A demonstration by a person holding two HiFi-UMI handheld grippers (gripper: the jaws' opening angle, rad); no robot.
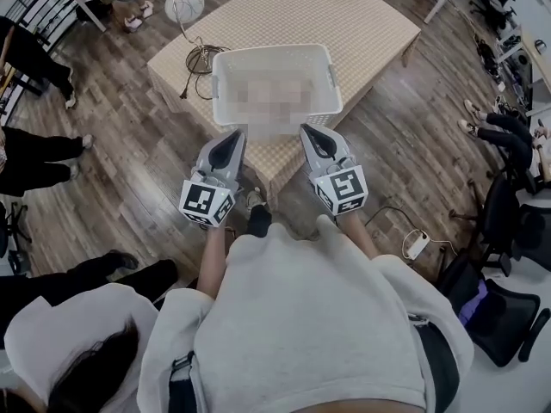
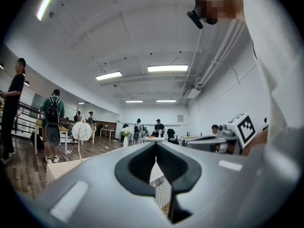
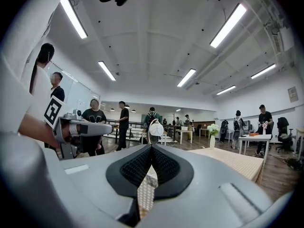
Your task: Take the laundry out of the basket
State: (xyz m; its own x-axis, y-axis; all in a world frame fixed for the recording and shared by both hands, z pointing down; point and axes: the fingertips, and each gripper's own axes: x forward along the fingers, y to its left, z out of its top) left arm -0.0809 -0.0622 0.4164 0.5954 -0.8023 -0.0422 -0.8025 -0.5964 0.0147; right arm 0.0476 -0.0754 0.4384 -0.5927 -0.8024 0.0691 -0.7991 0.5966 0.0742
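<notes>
A white plastic laundry basket [image 1: 271, 54], rectangular with rounded corners and perforated walls, stands upright and open-topped on a desk [image 1: 344, 15] covered in beige textured cloth (close to the desk's near edge, its long side facing the viewer). Its contents cannot be made out.

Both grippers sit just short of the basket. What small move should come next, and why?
Probably open both jaws and reach forward over the near rim of the basket. The left gripper and right gripper are shut, empty and held short of it, so nothing can be gripped yet. The basket's contents are blurred over.
</notes>
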